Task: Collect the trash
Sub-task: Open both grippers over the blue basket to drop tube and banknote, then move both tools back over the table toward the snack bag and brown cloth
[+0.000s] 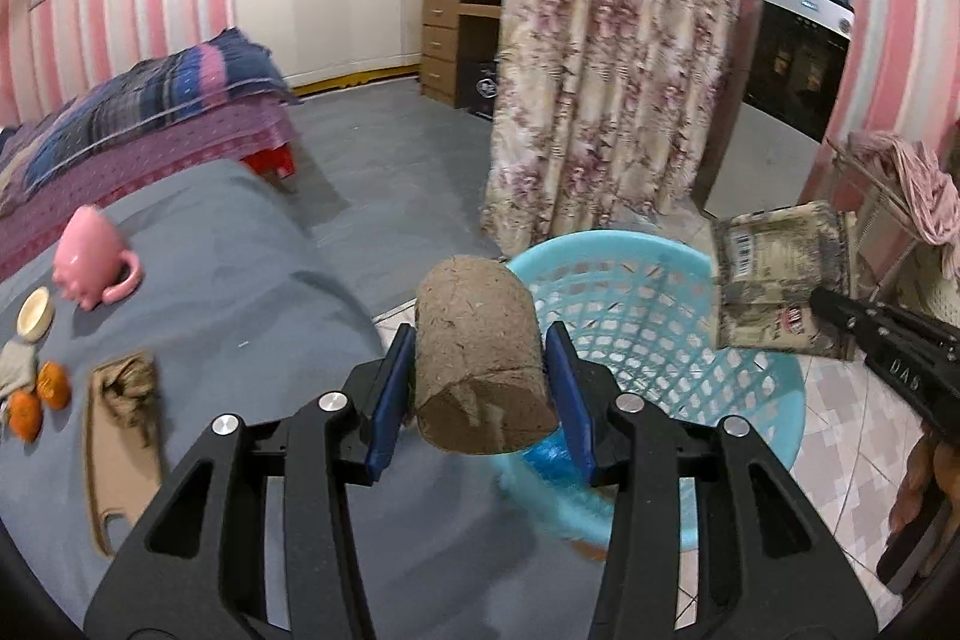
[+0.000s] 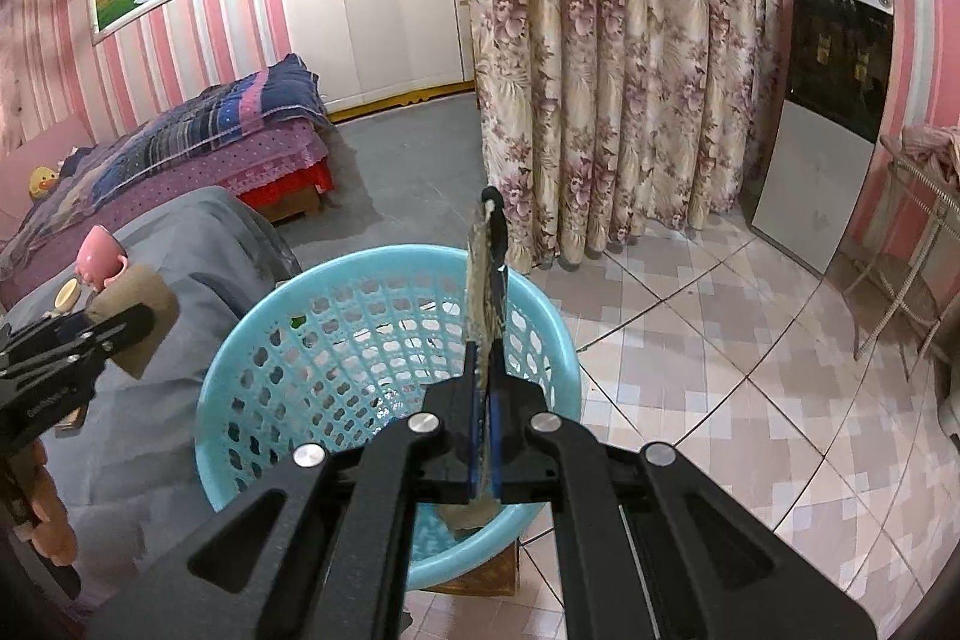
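Note:
My left gripper (image 1: 477, 388) is shut on a brown cardboard roll (image 1: 480, 352), held at the near rim of a light blue plastic basket (image 1: 750, 388). The roll and left gripper also show in the right wrist view (image 2: 135, 319) at the left. My right gripper (image 2: 487, 430) is shut on a flat printed snack wrapper (image 2: 483, 280), held edge-on above the basket (image 2: 252, 358). In the left wrist view the wrapper (image 1: 774, 280) hangs over the basket's right rim, with the right gripper (image 1: 840, 316) behind it.
A grey-covered table (image 1: 240, 280) at the left holds a pink mug (image 1: 90, 259), a small bowl (image 1: 35, 319), two oranges (image 1: 42, 400), and a tan cutting board (image 1: 120, 454) with crumpled brown paper (image 1: 129, 388). A floral curtain (image 2: 600, 100) hangs behind the basket. Tiled floor (image 2: 720, 370) lies to the right.

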